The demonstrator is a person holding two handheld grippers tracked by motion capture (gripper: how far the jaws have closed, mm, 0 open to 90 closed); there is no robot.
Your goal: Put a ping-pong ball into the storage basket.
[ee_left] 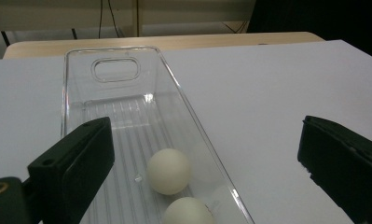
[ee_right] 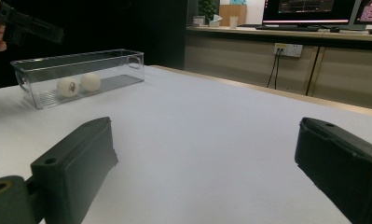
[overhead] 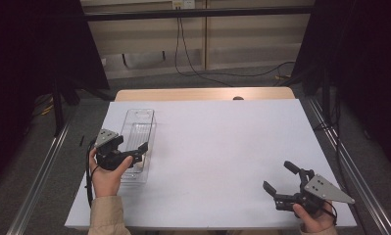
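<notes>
A white-covered table [overhead: 217, 156] takes up the middle of the high view, and a long clear plastic bin [overhead: 139, 142] lies at its left side, running from the centre-left of the frame down toward the lower left. In the left gripper view the bin stretches from the upper left toward the bottom centre, and two white balls [ee_left: 168, 171] rest on its ribbed floor at the near end, one just behind the other. The left gripper [overhead: 134, 155] hangs over that near end, its jaws spread wide with nothing between them; the balls sit below and between the jaws. The right gripper [overhead: 281, 178] rests at the lower right of the high view, well apart from the bin, jaws also wide and empty over bare table.
</notes>
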